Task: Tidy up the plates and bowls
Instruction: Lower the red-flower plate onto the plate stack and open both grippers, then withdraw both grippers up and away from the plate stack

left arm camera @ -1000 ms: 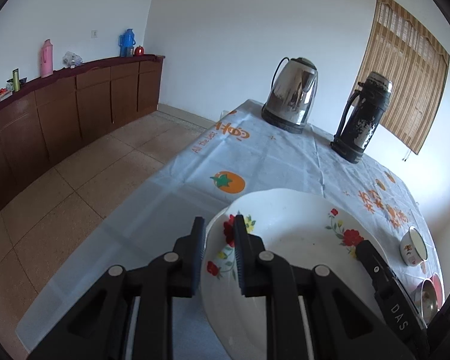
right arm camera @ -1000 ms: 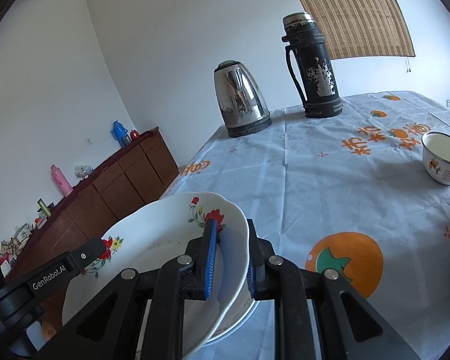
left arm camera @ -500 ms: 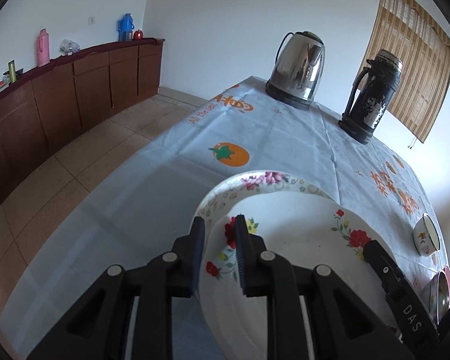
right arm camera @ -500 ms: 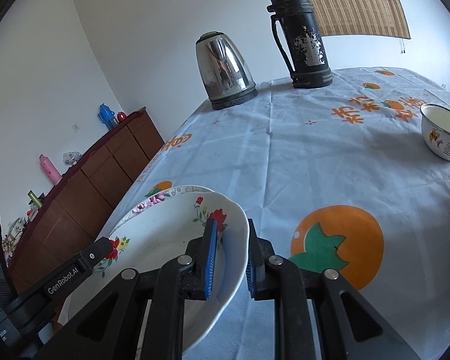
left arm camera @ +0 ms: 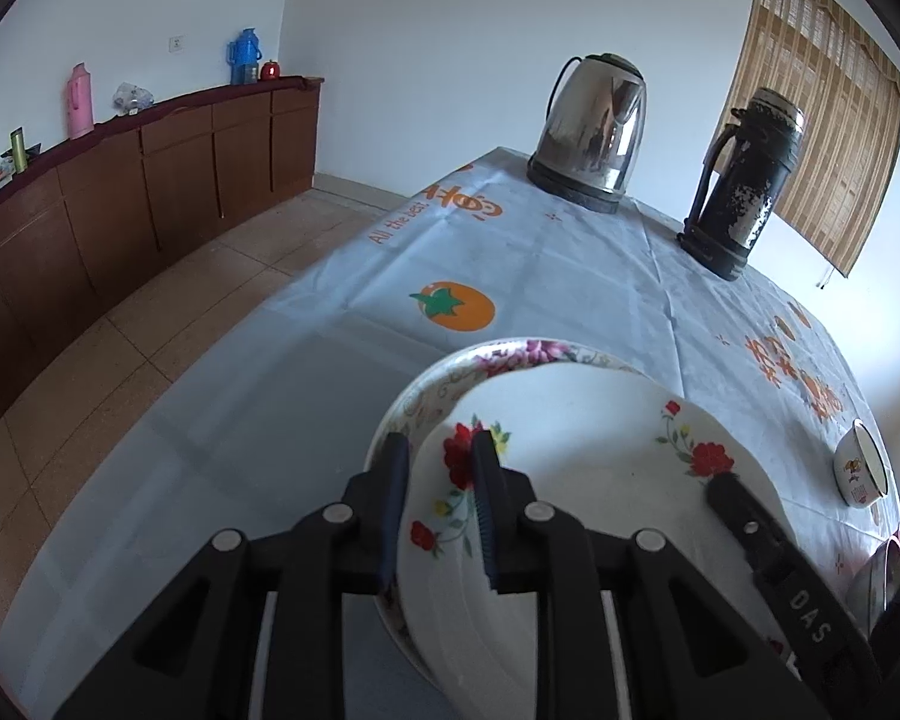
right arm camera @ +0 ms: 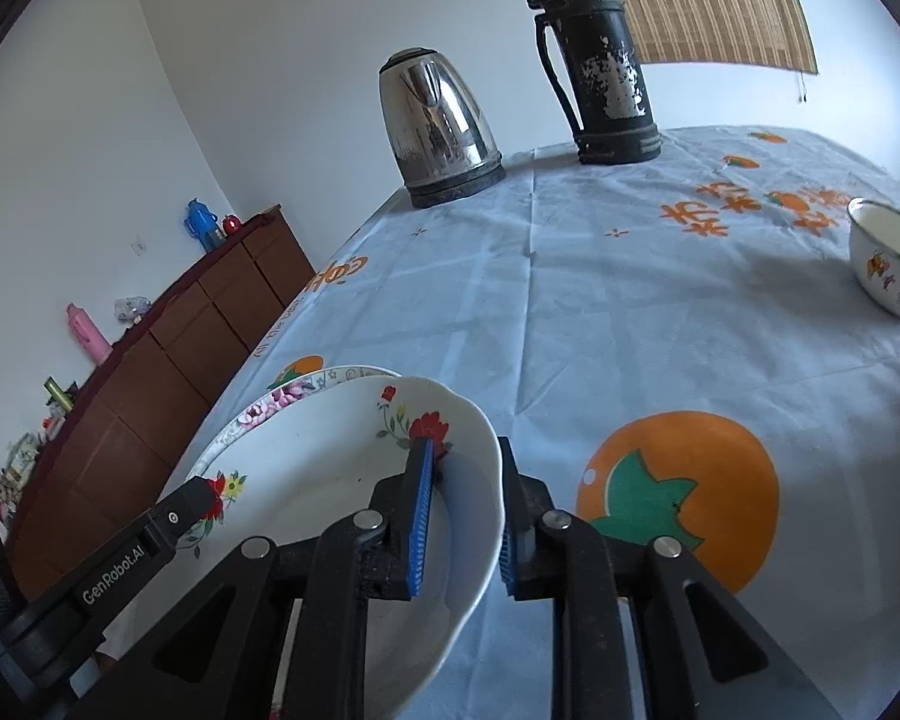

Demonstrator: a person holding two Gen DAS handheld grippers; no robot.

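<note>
A white plate with red flowers (left arm camera: 600, 450) (right arm camera: 330, 480) is held by its rim from two sides. It lies just over a second plate with a pink flower border (left arm camera: 510, 360) (right arm camera: 306, 387) on the tablecloth; I cannot tell whether they touch. My left gripper (left arm camera: 438, 462) is shut on the white plate's left rim. My right gripper (right arm camera: 465, 468) has the right rim between its blue pads, and its jaws are opening slightly. Each view shows the other gripper's finger on the far rim.
A steel kettle (left arm camera: 588, 138) and a dark thermos (left arm camera: 744, 180) stand at the table's far end. A small enamel bowl (right arm camera: 894, 258) sits to the right and a metal bowl (left arm camera: 876, 582) at the right edge. The table's left edge drops to a tiled floor (left arm camera: 150, 330).
Both grippers have come down with the white plate. The pink-bordered plate has come into view right beneath it. The right jaws stand a little wider.
</note>
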